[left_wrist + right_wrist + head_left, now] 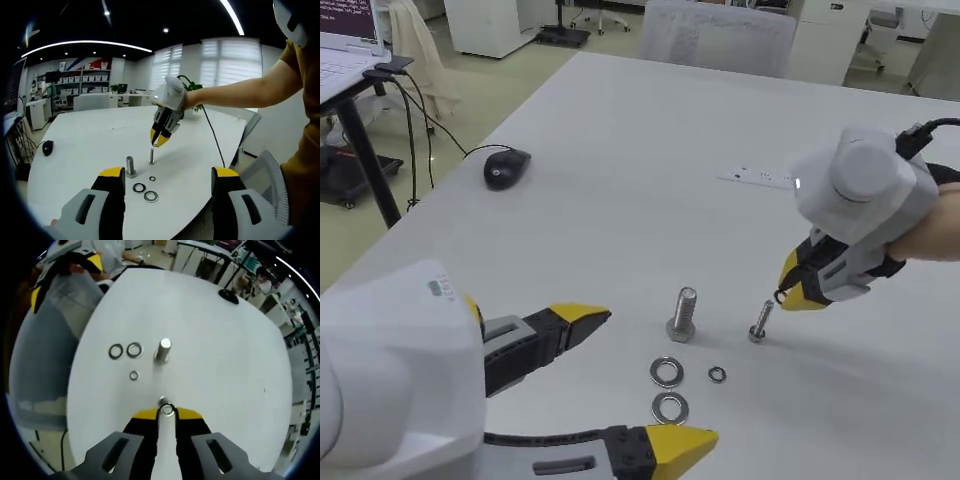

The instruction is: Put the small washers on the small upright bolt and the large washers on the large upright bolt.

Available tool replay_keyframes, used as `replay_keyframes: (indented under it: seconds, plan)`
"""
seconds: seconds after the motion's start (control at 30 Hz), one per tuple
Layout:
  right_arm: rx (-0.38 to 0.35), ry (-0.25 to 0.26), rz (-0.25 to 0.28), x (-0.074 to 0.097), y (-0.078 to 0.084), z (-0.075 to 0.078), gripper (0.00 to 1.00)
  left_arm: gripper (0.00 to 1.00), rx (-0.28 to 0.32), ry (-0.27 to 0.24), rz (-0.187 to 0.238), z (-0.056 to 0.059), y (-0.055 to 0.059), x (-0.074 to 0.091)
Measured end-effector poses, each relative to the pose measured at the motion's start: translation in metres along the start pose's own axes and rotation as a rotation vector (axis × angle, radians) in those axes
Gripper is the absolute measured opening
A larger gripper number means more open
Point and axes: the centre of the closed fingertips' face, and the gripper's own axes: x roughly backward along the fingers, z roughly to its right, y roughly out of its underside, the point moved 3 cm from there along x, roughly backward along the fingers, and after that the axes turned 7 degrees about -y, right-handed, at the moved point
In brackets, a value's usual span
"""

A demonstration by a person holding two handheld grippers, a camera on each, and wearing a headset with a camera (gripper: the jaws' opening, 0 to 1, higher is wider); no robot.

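A large upright bolt (683,315) and a small upright bolt (760,320) stand on the white table (620,180). Two large washers (667,372) (670,407) and one small washer (717,374) lie flat in front of them. My right gripper (796,294) hangs just above and right of the small bolt, shut on a small washer (167,411) held right over the bolt's top (162,401). My left gripper (635,380) is open at the near edge, its jaws wide apart beside the large washers, holding nothing.
A black mouse (506,167) with its cable lies at the table's left. A white power strip (758,177) lies further back on the right. A grey chair (718,35) stands behind the far edge, and a laptop desk (350,60) to the far left.
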Motion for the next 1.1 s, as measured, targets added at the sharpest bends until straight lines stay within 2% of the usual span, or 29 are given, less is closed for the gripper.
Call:
replay_keyframes:
  seconds: [0.5,0.63,0.7,1.1]
  plan:
    - [0.026,-0.025,-0.023,-0.016,0.001,0.008,0.12,0.69,0.015,-0.009,-0.003,-0.003,0.002,-0.003]
    - [0.033,-0.027,-0.025,-0.016,0.0,0.009,0.12,0.67,0.014,0.005,-0.015,-0.002,0.004,-0.004]
    - [0.04,-0.019,-0.045,-0.015,0.002,0.011,0.12,0.68,0.015,0.003,-0.016,-0.002,0.004,-0.004]
    - [0.044,-0.04,-0.063,-0.018,0.003,0.009,0.12,0.68,0.022,-0.005,-0.002,-0.004,0.003,-0.003]
